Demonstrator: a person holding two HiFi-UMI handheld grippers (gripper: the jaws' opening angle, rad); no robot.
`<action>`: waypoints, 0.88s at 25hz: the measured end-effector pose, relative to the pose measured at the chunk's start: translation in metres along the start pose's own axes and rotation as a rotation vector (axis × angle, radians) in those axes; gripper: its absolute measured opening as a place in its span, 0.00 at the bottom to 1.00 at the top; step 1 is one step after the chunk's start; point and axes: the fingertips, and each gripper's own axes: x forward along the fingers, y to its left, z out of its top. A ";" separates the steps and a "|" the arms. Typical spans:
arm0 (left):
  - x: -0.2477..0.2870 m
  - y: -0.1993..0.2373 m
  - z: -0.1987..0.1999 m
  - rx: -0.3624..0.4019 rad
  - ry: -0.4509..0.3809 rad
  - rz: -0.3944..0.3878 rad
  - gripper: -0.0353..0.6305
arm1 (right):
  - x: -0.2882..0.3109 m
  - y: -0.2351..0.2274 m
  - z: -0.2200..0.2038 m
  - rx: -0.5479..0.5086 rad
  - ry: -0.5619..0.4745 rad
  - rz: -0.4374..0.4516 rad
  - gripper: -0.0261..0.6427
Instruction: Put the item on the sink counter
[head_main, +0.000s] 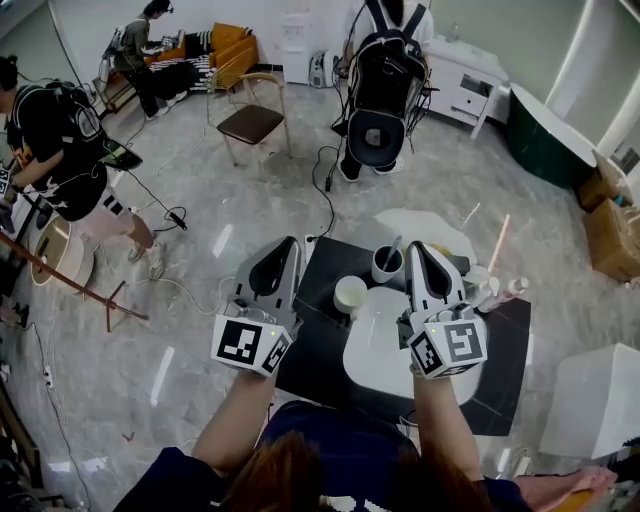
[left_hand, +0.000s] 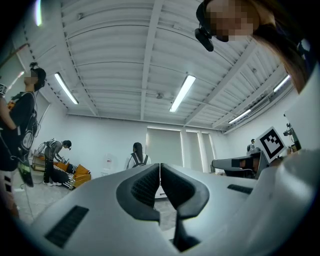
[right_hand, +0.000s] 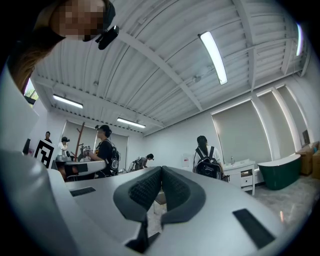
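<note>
The left gripper (left_hand: 160, 167) and right gripper (right_hand: 161, 170) are held fully closed, with nothing gripped or touched.

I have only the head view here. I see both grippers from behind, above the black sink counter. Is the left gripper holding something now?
Observer: No. In its own view the left gripper has its jaws closed together, with nothing between them.
Operator: And the other one?
Observer: The right gripper is also shut and empty.
Operator: Do these two cameras show the counter?
Observer: No. Both look out across the room and up to the ceiling lights. The sink counter is in neither gripper view.
</note>
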 end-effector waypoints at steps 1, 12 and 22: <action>0.000 0.000 0.000 -0.002 0.002 -0.001 0.09 | 0.001 0.000 0.000 -0.001 0.001 0.001 0.06; 0.004 -0.007 -0.004 -0.003 0.007 -0.015 0.09 | 0.001 0.004 -0.003 -0.018 0.011 0.036 0.06; 0.009 -0.010 -0.008 -0.003 0.009 -0.026 0.09 | 0.002 0.004 -0.004 -0.036 0.006 0.046 0.06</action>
